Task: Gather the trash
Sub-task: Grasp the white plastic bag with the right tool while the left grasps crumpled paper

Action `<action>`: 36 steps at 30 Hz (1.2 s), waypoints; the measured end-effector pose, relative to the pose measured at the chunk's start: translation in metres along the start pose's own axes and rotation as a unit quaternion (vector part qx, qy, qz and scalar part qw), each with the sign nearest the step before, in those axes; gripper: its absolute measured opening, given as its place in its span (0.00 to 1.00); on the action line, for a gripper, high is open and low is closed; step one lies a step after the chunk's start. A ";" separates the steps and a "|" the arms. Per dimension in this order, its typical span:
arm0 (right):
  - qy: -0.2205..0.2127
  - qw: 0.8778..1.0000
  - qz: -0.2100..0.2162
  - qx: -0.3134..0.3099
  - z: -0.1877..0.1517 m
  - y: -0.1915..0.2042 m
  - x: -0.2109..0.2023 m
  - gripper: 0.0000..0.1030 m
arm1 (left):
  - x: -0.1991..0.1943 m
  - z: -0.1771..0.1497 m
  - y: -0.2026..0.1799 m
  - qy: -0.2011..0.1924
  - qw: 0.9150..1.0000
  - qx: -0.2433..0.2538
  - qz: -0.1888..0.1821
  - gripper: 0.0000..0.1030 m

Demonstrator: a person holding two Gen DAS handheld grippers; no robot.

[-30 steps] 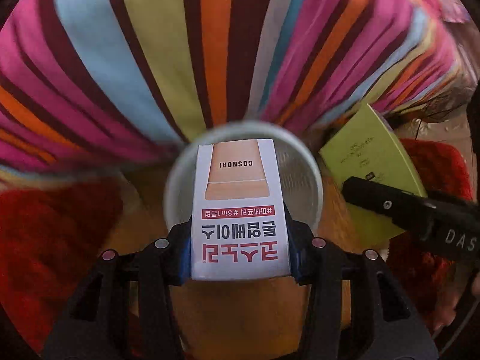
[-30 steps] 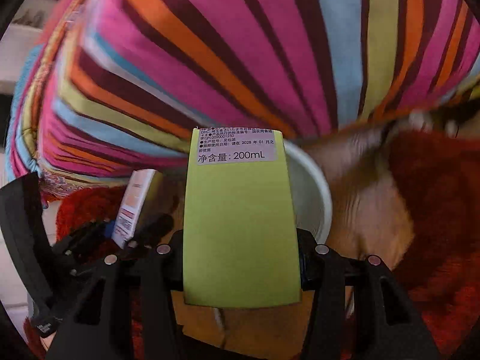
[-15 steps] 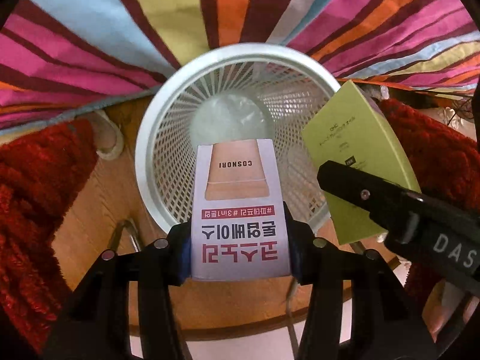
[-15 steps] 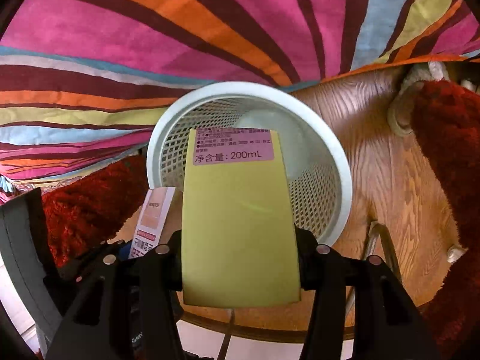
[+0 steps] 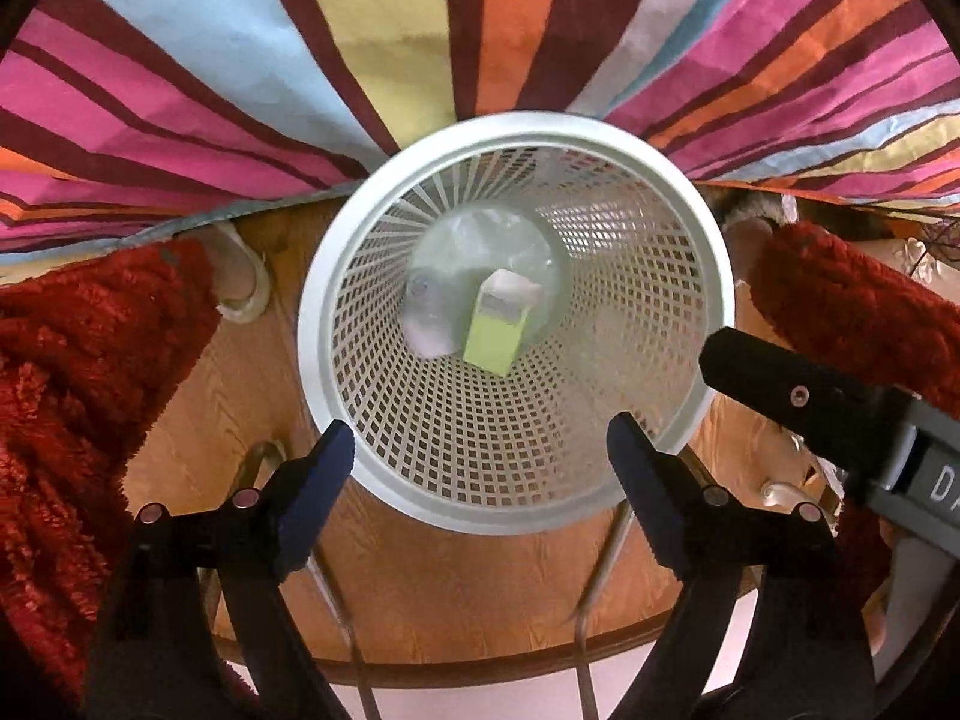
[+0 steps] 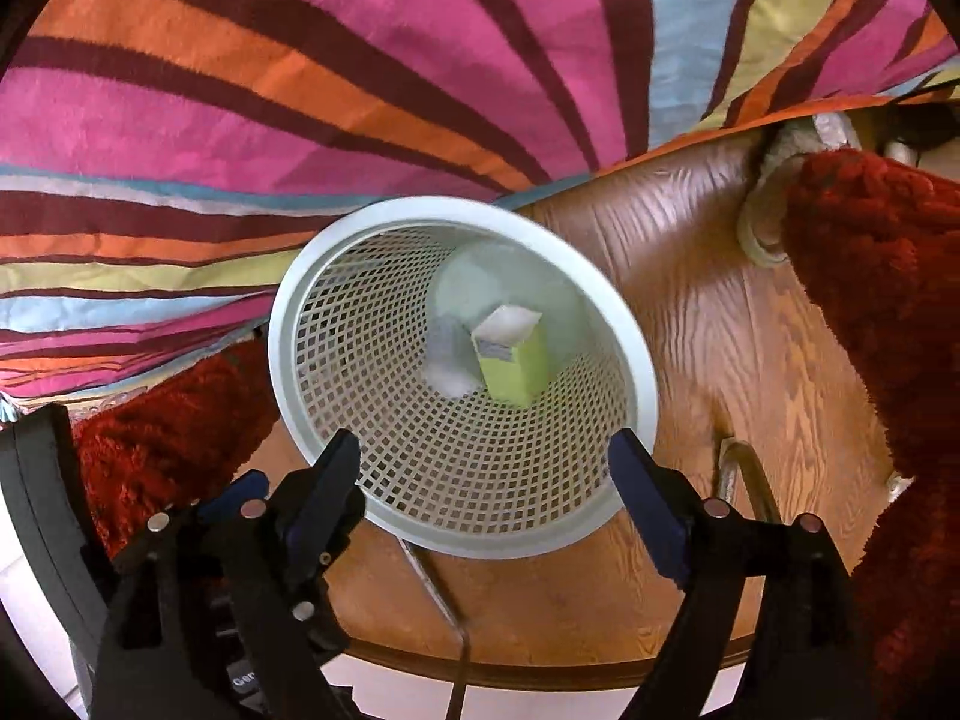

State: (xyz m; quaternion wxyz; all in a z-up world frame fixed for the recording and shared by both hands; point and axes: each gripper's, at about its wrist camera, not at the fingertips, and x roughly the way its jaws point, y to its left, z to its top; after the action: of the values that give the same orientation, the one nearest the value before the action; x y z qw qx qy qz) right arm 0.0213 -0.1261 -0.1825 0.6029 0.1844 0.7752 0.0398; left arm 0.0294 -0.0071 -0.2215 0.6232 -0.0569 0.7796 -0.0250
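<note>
Left wrist view, green box [image 5: 493, 343] deep in basket [image 5: 690, 252], both grippers' fingers [image 5: 630, 450] just spread wide, empty.

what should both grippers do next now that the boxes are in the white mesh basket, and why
Probably lift both away. The left gripper and right gripper have just been opening and now stand wide with nothing between the jaws. The green box lies at the bottom of the white mesh wastebasket. The white box beside it is likely the other one, though it is blurred.
</note>
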 end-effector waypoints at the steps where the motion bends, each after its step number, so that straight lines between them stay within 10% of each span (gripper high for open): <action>1: -0.003 1.000 -0.001 -0.001 0.000 0.000 -0.001 0.78 | -0.003 -0.001 0.001 -0.004 1.000 -0.001 0.001 0.81; 14: -0.139 0.989 0.001 -0.055 -0.025 0.011 -0.087 0.78 | -0.095 -0.015 0.014 -0.181 0.983 -0.009 0.032 0.81; 25: -0.383 0.914 0.034 -0.127 -0.039 0.051 -0.212 0.78 | -0.222 -0.014 0.039 -0.383 0.921 -0.001 0.070 0.81; 36: -0.412 0.894 0.042 -0.170 0.002 0.109 -0.243 0.78 | -0.309 0.084 0.047 -0.449 0.893 -0.009 0.035 0.81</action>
State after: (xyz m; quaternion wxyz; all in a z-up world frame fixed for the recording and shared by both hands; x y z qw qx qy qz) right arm 0.0993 -0.1066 0.0712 0.8884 0.1111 0.4299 0.1169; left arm 0.1753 0.0796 0.0537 0.9067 -0.0405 0.4186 0.0322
